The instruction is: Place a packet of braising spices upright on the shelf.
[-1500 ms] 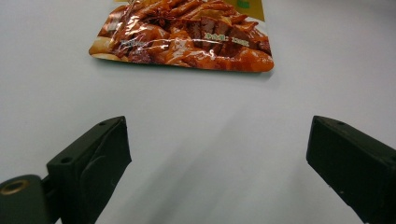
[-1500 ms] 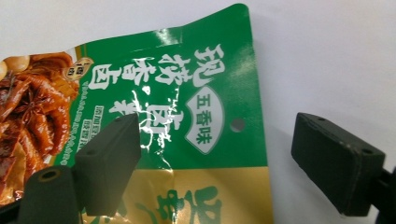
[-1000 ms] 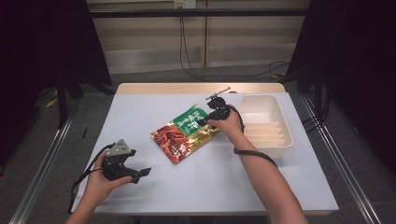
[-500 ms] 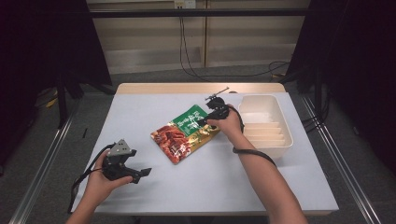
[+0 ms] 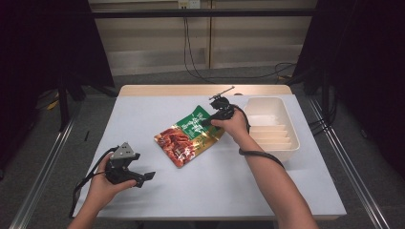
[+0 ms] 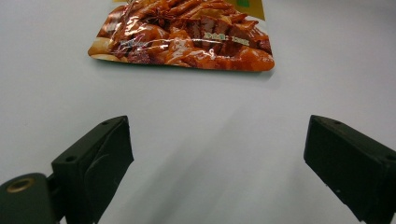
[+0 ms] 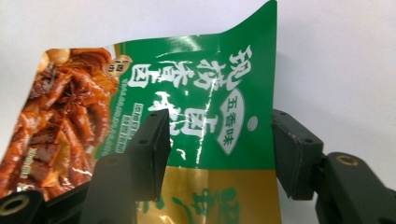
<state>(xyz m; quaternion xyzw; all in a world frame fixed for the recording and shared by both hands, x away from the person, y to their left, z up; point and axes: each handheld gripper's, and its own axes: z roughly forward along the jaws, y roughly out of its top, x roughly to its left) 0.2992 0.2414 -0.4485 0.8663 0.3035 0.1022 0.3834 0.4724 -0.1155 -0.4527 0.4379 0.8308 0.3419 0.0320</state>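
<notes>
snack pouch [image 5: 190,137] lies flat mid-table beside the white tray [image 5: 287,148], looks light, floppy and slick, so its green top edge is the spot, where the right gripper [image 7: 217,149] has just been closing, not pinching yet, while the left gripper [image 6: 217,163] sits spread wide.

The pouch [image 5: 188,137] lies mid-table [image 5: 143,109], with the tray [image 5: 286,143] to its right near the table's right edge. The left gripper [image 5: 145,177] sits well apart at the front left.
</notes>
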